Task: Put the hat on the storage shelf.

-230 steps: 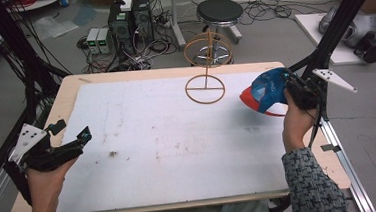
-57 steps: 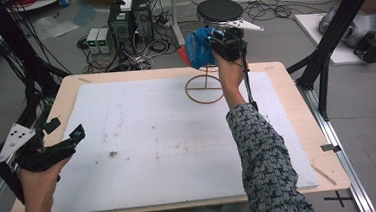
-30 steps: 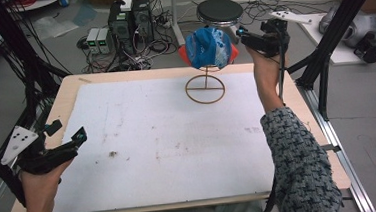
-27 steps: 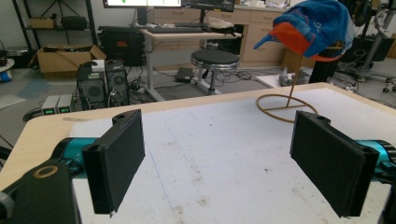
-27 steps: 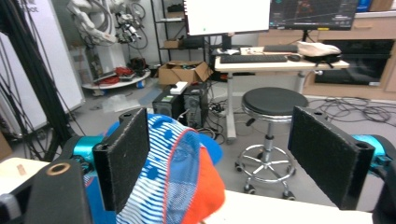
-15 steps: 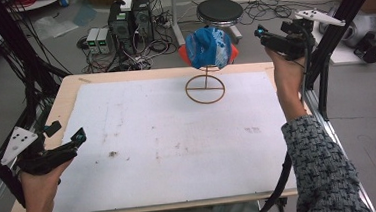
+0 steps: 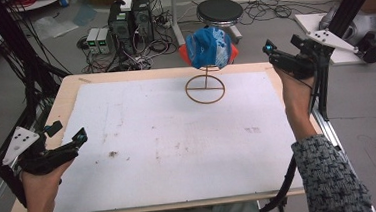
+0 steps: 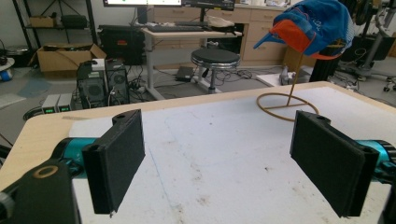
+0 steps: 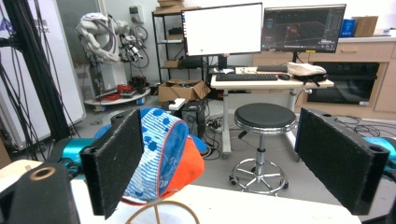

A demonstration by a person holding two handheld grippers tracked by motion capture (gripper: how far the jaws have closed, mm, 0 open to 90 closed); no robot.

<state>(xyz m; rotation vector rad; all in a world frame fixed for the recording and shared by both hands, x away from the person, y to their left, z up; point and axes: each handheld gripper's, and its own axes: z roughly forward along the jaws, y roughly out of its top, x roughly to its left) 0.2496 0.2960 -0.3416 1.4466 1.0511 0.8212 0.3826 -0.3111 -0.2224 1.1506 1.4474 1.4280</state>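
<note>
A blue and orange cap (image 7: 207, 47) hangs on top of a thin wire stand (image 7: 205, 89) at the far middle of the table. My right gripper (image 7: 279, 47) is held in the air to the right of the cap, open and apart from it. In the right gripper view the cap (image 9: 163, 149) sits just behind the left pad, with nothing between the jaws. My left gripper (image 7: 67, 133) rests open at the near left of the table. The left gripper view has the cap (image 8: 313, 25) and the stand's ring base (image 8: 287, 100) far ahead on the right.
A white sheet (image 7: 178, 136) covers the wooden table. Behind the table stand a black stool (image 7: 219, 8), computer boxes (image 7: 130, 20) and loose cables on the floor. Black frame posts (image 7: 323, 66) rise at the table's right edge, close to my right hand.
The right gripper carried the cap from the table's right side to the stand, let it go there, and has drawn back to the right, open. The left gripper has barely moved.
</note>
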